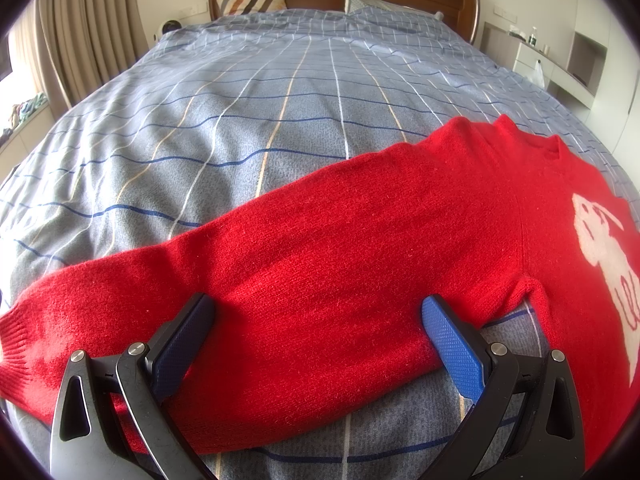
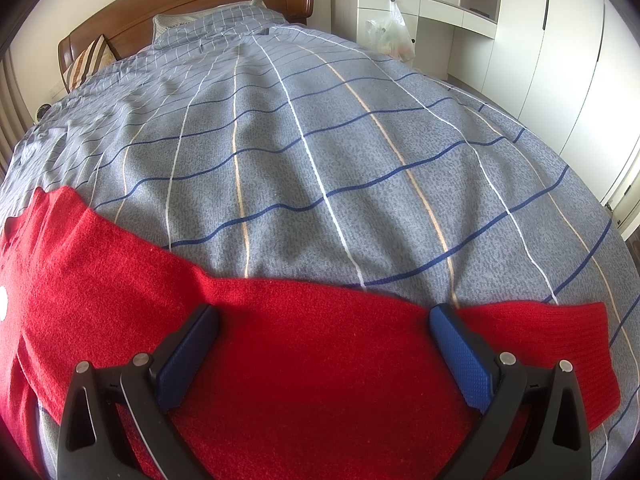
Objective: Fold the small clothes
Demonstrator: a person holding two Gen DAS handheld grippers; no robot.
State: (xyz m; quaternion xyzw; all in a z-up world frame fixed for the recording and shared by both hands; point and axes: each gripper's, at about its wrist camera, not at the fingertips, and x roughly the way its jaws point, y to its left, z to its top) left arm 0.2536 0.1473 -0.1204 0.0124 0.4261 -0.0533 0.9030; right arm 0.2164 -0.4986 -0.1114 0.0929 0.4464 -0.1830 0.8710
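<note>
Soft, limp red sweater [image 1: 360, 232] flat on the bed [image 1: 280, 100]; left gripper [image 1: 318, 320] and right gripper [image 2: 324, 328] spread wide astride each sleeve, likely best grasped near the cuffs.

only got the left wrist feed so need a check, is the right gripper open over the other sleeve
Observer: Yes. The right gripper is open, its fingers spread wide over the right sleeve of the red sweater.
Operator: where's that cuff
Observer: The ribbed cuff lies flat on the bedspread, just outside the outer finger.
Operator: sleeve straight or bunched
Observer: Stretched out flat, with no fold in it.
Operator: anything near that side of the bed
Observer: A plastic bag hangs from the white cabinet beyond the far corner.
</note>
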